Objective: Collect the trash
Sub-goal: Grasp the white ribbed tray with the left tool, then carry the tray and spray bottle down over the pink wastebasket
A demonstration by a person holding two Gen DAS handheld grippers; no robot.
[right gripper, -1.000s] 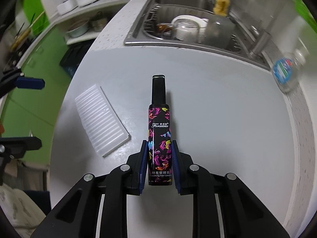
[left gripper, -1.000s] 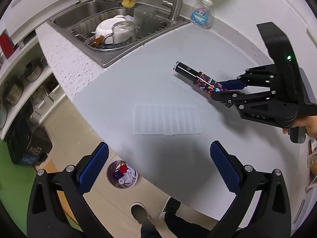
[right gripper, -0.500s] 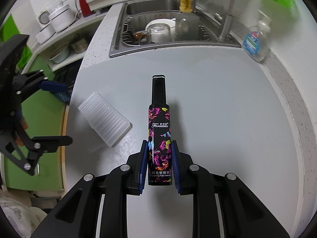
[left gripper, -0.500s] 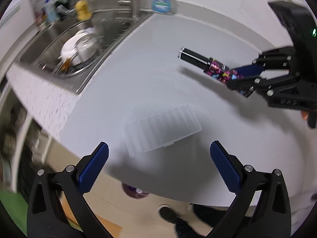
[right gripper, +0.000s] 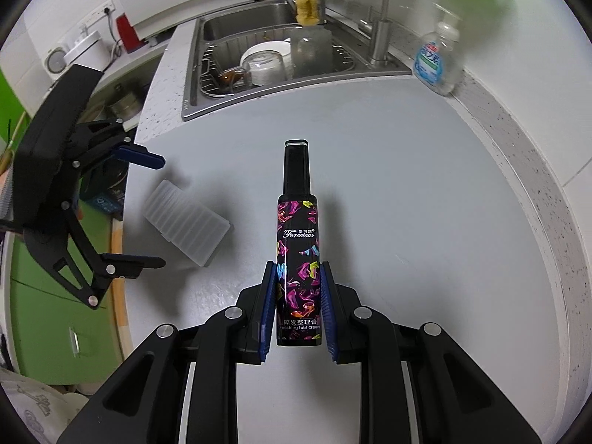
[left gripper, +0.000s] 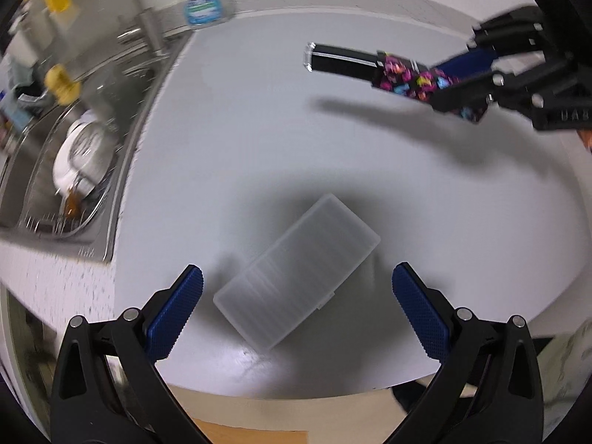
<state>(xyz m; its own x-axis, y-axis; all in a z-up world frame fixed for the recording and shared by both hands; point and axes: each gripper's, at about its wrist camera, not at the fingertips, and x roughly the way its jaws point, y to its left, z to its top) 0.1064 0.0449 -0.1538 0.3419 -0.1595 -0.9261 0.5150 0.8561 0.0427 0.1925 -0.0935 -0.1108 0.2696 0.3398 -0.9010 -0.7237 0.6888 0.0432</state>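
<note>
Right gripper is clamped on the lower body of the hair cream bottle, cap pointing ahead, lifted clear of the counter. Left gripper gapes wide, holding nothing, above the clear plastic box lying flat between its fingers. The sink off to its left is blurred, dishes hard to make out.

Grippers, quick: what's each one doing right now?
Left gripper: open, holding nothing, above the clear plastic case.
Right gripper: shut on the hair cream bottle.
</note>
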